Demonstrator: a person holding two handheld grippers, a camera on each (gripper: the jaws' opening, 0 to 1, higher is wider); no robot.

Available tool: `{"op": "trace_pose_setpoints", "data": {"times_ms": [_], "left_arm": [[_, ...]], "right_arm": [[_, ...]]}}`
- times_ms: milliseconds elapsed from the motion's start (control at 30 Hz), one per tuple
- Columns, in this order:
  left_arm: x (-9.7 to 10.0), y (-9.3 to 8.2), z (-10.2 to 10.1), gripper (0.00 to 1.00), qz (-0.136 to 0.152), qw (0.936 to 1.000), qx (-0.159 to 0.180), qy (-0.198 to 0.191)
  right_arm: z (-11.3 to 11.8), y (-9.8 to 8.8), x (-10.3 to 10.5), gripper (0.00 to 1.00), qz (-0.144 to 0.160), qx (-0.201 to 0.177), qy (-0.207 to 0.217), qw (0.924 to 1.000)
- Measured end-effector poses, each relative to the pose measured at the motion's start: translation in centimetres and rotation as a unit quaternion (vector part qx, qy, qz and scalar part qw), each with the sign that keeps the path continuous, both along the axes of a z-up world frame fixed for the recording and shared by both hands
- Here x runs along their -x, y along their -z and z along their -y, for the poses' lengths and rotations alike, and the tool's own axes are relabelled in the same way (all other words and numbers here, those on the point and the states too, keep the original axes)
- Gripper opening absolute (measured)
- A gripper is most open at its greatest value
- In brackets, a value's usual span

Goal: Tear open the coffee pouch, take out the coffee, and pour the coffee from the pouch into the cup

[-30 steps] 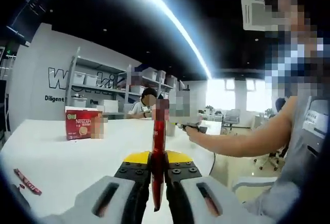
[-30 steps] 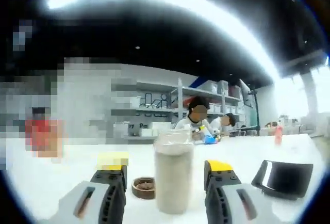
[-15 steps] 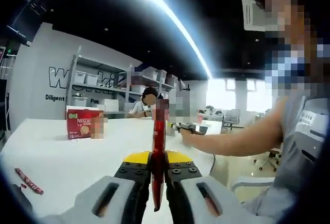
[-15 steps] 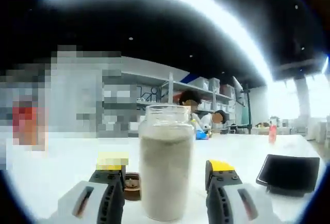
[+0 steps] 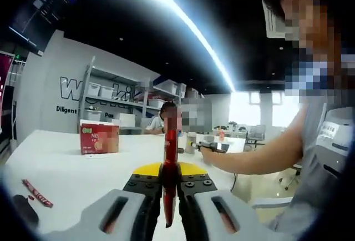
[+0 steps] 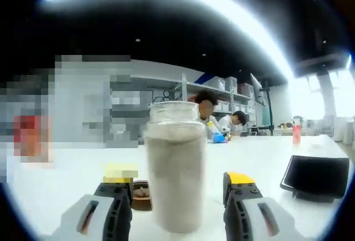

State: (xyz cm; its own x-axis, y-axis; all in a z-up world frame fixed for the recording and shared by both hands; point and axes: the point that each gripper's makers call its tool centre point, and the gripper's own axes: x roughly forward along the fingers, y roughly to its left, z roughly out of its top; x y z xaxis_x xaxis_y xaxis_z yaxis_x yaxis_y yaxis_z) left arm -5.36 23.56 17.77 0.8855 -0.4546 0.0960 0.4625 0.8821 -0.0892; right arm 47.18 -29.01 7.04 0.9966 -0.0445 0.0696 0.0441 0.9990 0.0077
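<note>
My left gripper (image 5: 170,179) is shut on a red coffee stick pouch (image 5: 170,152), which stands upright between the jaws. The person's forearm (image 5: 260,155) reaches in from the right, and my right gripper (image 5: 213,147) is small in the distance. In the right gripper view, a glass cup (image 6: 176,169) holding pale powder stands on the white table (image 6: 66,180). My right gripper (image 6: 177,190) is open, one jaw on each side of the cup and a gap on both sides.
A red coffee box (image 5: 100,138) stands on the table at the back left. Another red stick (image 5: 36,192) lies near the left edge. A brown lid (image 6: 140,192) lies left of the cup, and a black tray (image 6: 316,174) sits at the right. People sit by the shelves behind.
The right gripper has closed in on the cup, which now looms larger between its jaws. The left gripper still holds the pouch, and its view has shifted slightly.
</note>
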Motion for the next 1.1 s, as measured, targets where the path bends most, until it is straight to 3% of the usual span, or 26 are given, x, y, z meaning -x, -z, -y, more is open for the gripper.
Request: {"op": "trace_pose_setpoints", "data": {"times_ms": [167,433,533,733,767,867,900,1000,1033,1067,1100], "left_arm": [[0.7,0.4,-0.5,0.12,-0.006,0.9999,0.001,-0.014],[1.8,0.4,-0.5,0.12,-0.01,0.9993,-0.012,-0.033],[2.1,0.5,-0.3,0.12,-0.011,0.9993,-0.011,-0.033],[3.1,0.2,-0.3,0.12,0.001,0.9992,-0.011,-0.039],[3.1,0.2,-0.5,0.12,0.0,0.9992,-0.005,-0.039],[3.3,0.6,-0.8,0.12,-0.004,0.9992,0.0,-0.04],[3.3,0.7,-0.9,0.12,-0.007,0.9991,-0.002,-0.042],[3.5,0.6,-1.2,0.12,-0.009,0.9988,-0.007,-0.047],[3.5,0.5,-1.3,0.12,-0.009,0.9988,-0.009,-0.048],[3.5,0.4,-1.7,0.12,-0.007,0.9986,-0.01,-0.052],[3.5,0.2,-2.0,0.12,-0.007,0.9985,-0.007,-0.054]], "right_arm": [[-1.9,-1.8,-0.6,0.7,-0.001,0.007,-0.023,0.9997],[-1.1,-3.3,-0.7,0.69,0.001,0.013,-0.026,0.9996],[0.1,-3.1,-0.1,0.69,0.003,-0.011,-0.017,0.9998],[1.9,-1.8,1.1,0.7,-0.007,-0.015,-0.006,0.9998],[0.9,-0.1,0.8,0.7,-0.055,-0.023,-0.031,0.9977],[1.6,-0.4,0.4,0.7,-0.045,-0.019,-0.022,0.9986],[2.3,-1.9,0.9,0.71,-0.016,0.001,-0.007,0.9998],[3.5,-2.7,0.6,0.72,-0.011,-0.002,-0.004,0.9999],[3.6,-2.1,1.9,0.72,-0.032,-0.008,0.014,0.9993],[3.1,-2.5,3.1,0.73,-0.031,-0.01,0.012,0.9994],[3.5,-3.3,2.2,0.73,-0.019,-0.004,0.001,0.9998]]}}
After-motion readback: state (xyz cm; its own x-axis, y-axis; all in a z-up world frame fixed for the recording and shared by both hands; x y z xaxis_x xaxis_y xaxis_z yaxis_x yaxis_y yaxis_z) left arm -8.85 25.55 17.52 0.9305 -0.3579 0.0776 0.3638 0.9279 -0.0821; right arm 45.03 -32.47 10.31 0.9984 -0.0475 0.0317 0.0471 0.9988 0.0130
